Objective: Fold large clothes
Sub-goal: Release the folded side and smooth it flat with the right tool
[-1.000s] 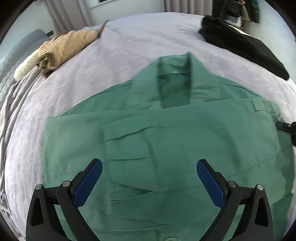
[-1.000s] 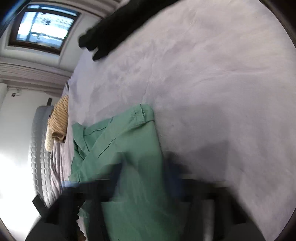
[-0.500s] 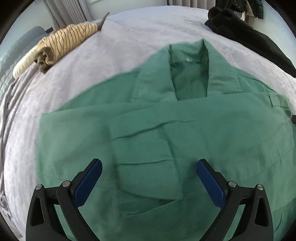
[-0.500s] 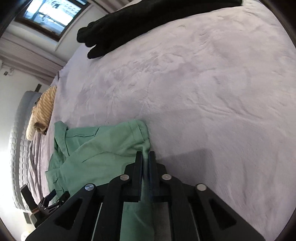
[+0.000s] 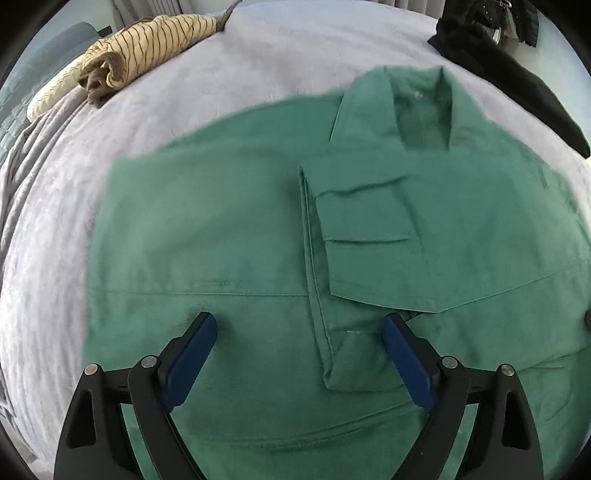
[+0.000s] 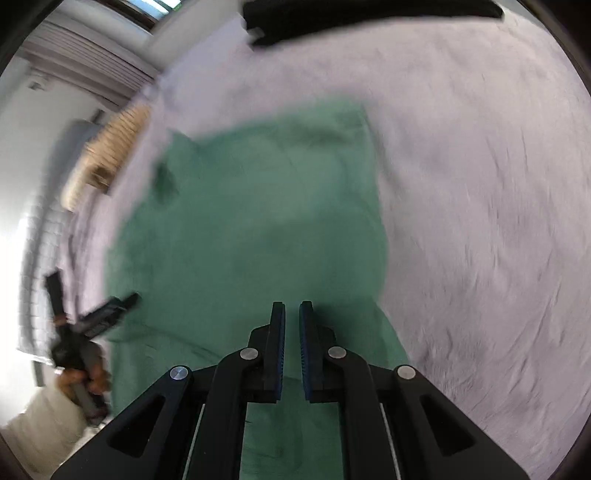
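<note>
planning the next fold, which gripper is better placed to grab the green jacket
Left. The left gripper is open over the green cotton jacket, jaws straddling its front placket and having just narrowed slightly. The right gripper is shut and empty above the jacket's right side.

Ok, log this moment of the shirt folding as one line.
green shirt: spread on bed | left gripper: open over shirt, jaws just narrowed, gripping nothing | right gripper: shut, empty, above shirt

a bed [image 5: 258, 62] covered in a pale lilac-grey blanket fills both views. a quilted grey headboard [image 5: 22, 96] stands along its left edge. beyond the far edge hang pale curtains [image 5: 147, 7]; a bright window [image 6: 162, 5] sits above white walls.
</note>
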Motion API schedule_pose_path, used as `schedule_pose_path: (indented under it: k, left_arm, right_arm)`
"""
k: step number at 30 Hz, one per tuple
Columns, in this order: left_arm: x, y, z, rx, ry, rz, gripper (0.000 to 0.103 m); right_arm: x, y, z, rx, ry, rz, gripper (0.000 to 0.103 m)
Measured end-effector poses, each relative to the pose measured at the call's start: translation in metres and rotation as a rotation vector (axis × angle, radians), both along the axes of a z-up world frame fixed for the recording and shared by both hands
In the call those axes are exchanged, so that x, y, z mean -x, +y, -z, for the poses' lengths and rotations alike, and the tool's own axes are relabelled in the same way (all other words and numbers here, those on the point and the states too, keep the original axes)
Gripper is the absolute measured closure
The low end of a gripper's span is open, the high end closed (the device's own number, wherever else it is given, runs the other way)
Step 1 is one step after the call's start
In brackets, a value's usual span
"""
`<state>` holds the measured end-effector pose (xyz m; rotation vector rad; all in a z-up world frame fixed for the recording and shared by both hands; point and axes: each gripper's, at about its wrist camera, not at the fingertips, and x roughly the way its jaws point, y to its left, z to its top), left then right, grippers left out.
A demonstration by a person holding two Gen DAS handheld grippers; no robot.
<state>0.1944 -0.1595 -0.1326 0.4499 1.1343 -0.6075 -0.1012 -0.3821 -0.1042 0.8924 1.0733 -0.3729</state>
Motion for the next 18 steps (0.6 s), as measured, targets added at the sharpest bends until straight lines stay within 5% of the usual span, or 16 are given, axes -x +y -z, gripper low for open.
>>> schedule_pose_path:
  k: [8, 16, 18]
  left_arm:
    - [-0.004, 0.026, -0.017, -0.003, -0.033, -0.041, 0.010]
    - [-0.003, 0.059, -0.029, -0.039, -0.005, -0.063, 0.010]
    - [-0.001, 0.063, -0.030, -0.042, -0.001, -0.060, 0.010]
  right_arm:
    - [0.037, -0.005, 0.001, -0.049, -0.015, 0.102, 0.103]
    - [0.037, 0.017, -0.024, -0.025, 0.034, 0.133, 0.096]
    - [0.033, 0.028, -0.026, -0.042, 0.023, 0.129, 0.086]
